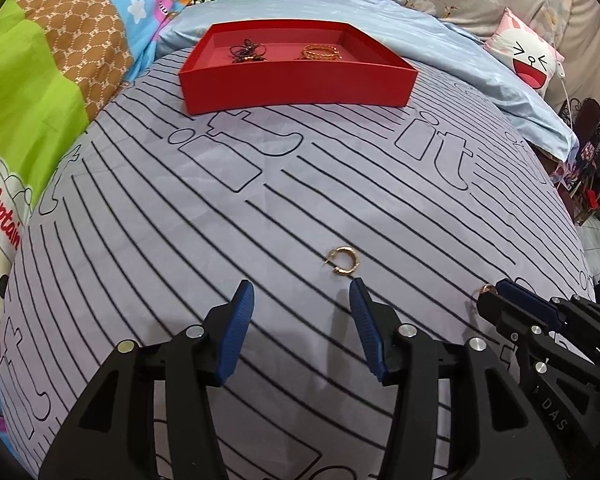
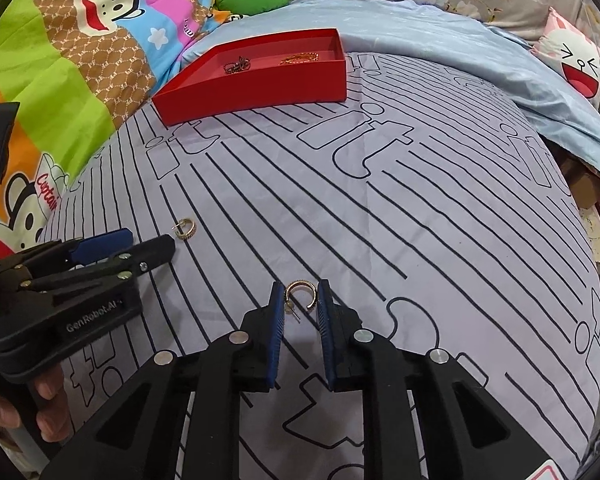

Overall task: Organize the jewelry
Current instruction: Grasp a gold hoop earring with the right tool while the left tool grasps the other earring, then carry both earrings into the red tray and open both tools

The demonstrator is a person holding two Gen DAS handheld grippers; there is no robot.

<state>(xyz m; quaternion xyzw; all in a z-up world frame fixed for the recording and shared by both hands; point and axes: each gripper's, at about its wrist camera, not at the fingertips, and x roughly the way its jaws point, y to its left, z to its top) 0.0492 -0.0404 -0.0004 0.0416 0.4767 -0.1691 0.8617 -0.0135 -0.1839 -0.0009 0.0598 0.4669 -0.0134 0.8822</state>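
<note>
A gold hoop earring (image 1: 343, 261) lies on the striped bedsheet just ahead of my open left gripper (image 1: 302, 289); it also shows in the right wrist view (image 2: 187, 229). A second gold hoop earring (image 2: 301, 295) sits between the fingertips of my right gripper (image 2: 301, 293), whose jaws are narrowed around it with small gaps showing. That earring peeks out beside the right gripper in the left wrist view (image 1: 485, 289). The red tray (image 1: 296, 92) at the far side of the bed holds a dark jewelry piece (image 1: 246, 51) and gold bangles (image 1: 320, 53).
A cartoon monkey quilt (image 1: 40, 100) lies along the left. A light blue pillow (image 1: 460, 64) and a pink cartoon cushion (image 1: 528, 60) lie at the back right. The bed edge drops off at the right.
</note>
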